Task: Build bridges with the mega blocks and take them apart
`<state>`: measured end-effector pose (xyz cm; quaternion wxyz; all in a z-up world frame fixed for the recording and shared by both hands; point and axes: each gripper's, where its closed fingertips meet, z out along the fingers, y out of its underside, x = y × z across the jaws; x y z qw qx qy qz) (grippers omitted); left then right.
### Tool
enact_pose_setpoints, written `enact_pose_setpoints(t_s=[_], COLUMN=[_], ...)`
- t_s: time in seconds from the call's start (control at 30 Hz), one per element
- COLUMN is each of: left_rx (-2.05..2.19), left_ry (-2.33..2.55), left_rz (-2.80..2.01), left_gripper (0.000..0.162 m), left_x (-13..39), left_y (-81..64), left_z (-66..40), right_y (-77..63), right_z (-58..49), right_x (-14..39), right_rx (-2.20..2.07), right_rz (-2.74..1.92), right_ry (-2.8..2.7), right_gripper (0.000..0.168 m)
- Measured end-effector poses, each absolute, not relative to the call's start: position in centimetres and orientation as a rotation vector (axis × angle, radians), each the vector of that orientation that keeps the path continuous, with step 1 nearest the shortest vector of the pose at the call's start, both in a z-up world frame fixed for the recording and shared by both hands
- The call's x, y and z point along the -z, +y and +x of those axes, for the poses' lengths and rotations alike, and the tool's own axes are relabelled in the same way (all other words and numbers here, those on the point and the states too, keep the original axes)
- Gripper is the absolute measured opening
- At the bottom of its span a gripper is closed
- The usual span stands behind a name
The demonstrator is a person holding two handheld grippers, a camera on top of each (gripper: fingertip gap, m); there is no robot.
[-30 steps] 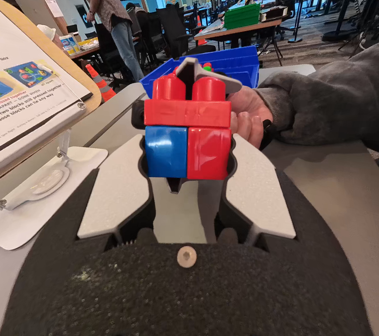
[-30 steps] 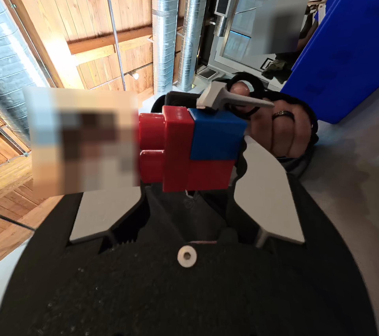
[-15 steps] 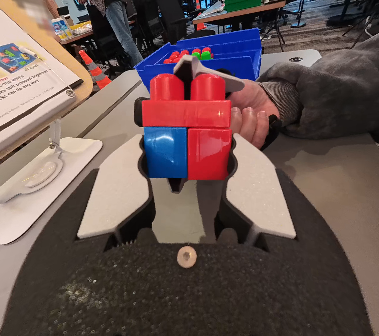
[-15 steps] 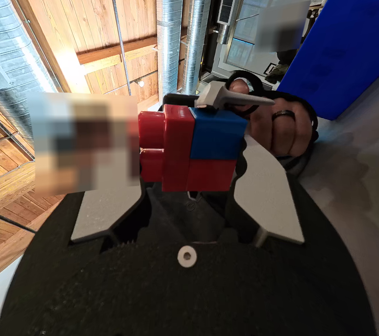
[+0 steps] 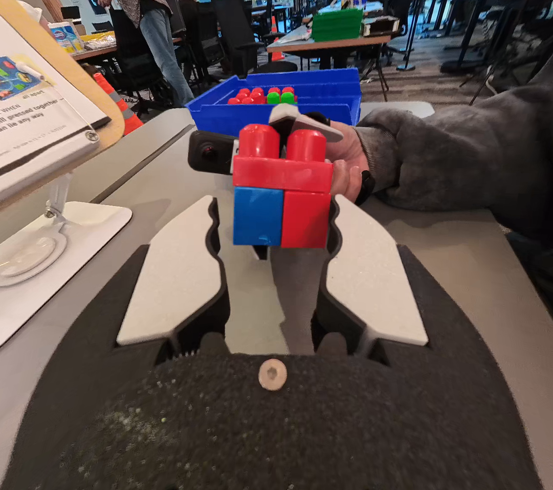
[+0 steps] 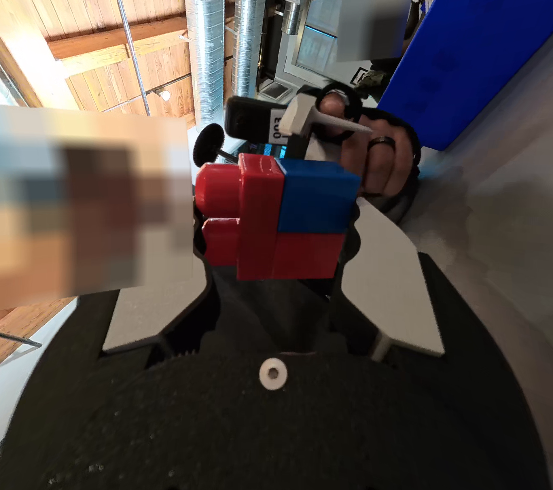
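Left hand-held gripper point(image 5: 273, 224) now spread off bridge point(image 5: 282, 200), right hand-held gripper point(image 6: 275, 224) pinching it.

**Block stack mid-frame, bin behind it**

In the left wrist view, a two-stud block point(image 5: 282, 176) sits on a left lower block point(image 5: 257, 216) and a right lower block point(image 5: 305, 219) set side by side. The stack lies between the left gripper's point(image 5: 272, 224) fingers, apart from the left one and touching the right one. Behind it, the bin point(image 5: 269, 119) stands on the table point(image 5: 449, 266), and a sheet stand point(image 5: 45, 146) is at frame left. In the right wrist view, the right gripper point(image 6: 275, 221) brackets the stack, studs toward frame left
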<state>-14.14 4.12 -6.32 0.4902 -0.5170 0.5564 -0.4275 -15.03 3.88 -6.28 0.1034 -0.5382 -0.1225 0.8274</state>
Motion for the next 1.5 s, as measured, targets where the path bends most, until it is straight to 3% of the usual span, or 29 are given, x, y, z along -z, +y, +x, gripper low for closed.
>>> enact_pose_setpoints(t_s=[0.03,0.4,0.7,0.87,1.0,1.2,1.5], left_rx=[1.055,1.339,1.395,1.406,1.450,1.721,1.847], left_ry=[1.342,1.663,1.719,1.626,1.444,1.052,0.962], left_rz=[-1.265,-1.339,-1.321,-1.351,-1.405,-1.418,-1.394], left_gripper=[0.070,0.075,0.052,0.038,0.036,0.036,0.036], left_x=[6.2,9.8,10.0,9.1,7.8,5.0,4.8], left_y=[4.3,-0.3,-1.3,0.4,2.9,6.5,6.1], left_z=[-14.3,-14.4,-14.7,-14.7,-14.8,-15.7,-15.0], right_y=[3.7,-1.4,-2.1,1.3,4.9,6.6,6.2], right_z=[-15.0,-17.3,-17.5,-16.2,-14.0,-13.1,-15.9], right_x=[6.2,7.1,7.8,6.7,6.4,6.2,5.5], right_rx=[-2.440,-2.497,-2.371,-2.266,-1.960,-1.511,-1.433], right_rz=[-1.589,-1.734,-1.786,-1.714,-1.698,-1.654,-1.579], right_ry=[-0.380,-0.761,-0.885,-0.678,-0.549,-0.544,-0.516], right_gripper=[0.093,0.093,0.094,0.090,0.092,0.083,0.038])
